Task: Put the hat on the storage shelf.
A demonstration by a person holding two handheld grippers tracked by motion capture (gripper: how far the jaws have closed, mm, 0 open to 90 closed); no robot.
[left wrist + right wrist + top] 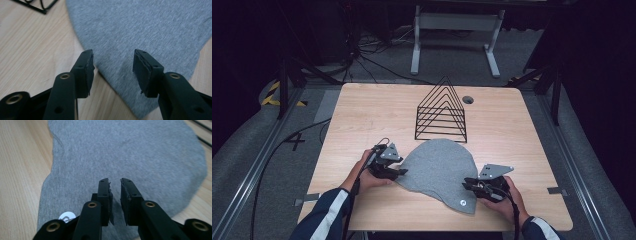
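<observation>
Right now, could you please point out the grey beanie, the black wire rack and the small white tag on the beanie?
grey beanie (439, 162): high view, middle of the fabric.
black wire rack (441, 131): high view, its near lower bars.
white tag (67, 216): right gripper view, visible part of the round tag.

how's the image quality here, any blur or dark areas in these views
High view: table evenly lit, room around it nearly black, grey beanie and wire rack clear. Left gripper view: left tongs sharp, fabric soft. Right gripper view: right tongs sharp, far cloth slightly blurred.
</observation>
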